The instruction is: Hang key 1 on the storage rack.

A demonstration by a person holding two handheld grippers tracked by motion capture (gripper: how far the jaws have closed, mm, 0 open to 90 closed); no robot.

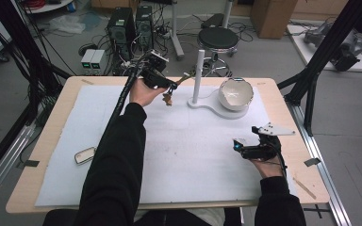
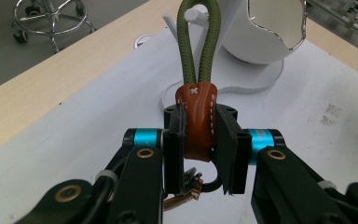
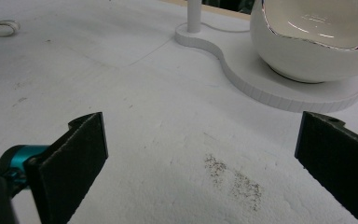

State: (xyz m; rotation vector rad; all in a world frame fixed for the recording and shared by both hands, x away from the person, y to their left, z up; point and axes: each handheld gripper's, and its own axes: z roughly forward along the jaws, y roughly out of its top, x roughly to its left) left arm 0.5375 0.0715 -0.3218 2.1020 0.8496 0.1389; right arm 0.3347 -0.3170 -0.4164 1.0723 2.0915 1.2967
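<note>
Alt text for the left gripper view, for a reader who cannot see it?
Left tongs clamp a brown leather keychain tab; its olive cord loop sits over a white peg on the stand, beside a white bowl.

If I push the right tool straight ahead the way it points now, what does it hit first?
Probably the flat white base of the stand, then the white bowl on it. The right tool is open, with bare white mat between; depth is uncertain.

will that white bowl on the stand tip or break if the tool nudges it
The bowl looks like thin glazed ceramic with a jagged rim, so probably fragile. Its rounded bottom sits on the flat stand base, so a nudge might rock or slide it. It likely feels stiff and slippery.
</note>
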